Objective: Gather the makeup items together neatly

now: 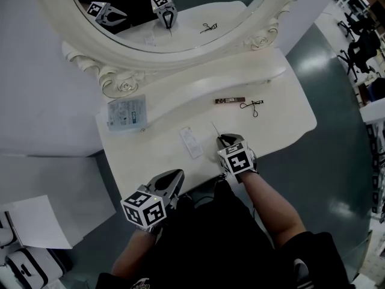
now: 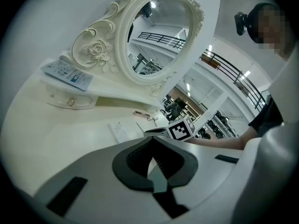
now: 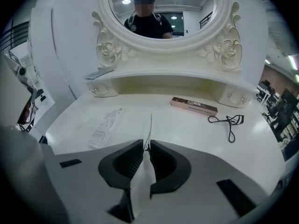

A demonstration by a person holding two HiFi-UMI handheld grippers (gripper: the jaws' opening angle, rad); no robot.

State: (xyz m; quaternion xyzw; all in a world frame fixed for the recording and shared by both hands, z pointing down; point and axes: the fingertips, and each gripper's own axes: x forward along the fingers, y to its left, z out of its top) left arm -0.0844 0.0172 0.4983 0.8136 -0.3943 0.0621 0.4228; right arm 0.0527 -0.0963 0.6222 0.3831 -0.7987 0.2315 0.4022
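Observation:
My right gripper [image 1: 224, 139] [image 3: 146, 145] is shut on a thin white sachet [image 3: 149, 127], which it holds on edge above the vanity top [image 1: 283, 122]. The sachet's tip [image 1: 215, 129] sticks out past the fingertips. A flat white printed sachet [image 1: 191, 142] [image 3: 105, 125] lies just left of it. Further back lie a slim brown box [image 1: 230, 100] [image 3: 194, 105] and a black eyelash curler [image 1: 252, 105] [image 3: 229, 121]. My left gripper [image 1: 178, 174] [image 2: 150, 141] is shut with nothing in it, at the table's near edge.
A blue and white packet [image 1: 126, 113] [image 2: 67, 73] rests on the raised shelf at the left, under the oval mirror's ornate frame [image 1: 120, 80]. The mirror reflects both grippers. Small drawers sit under the shelf ends. Grey floor surrounds the table.

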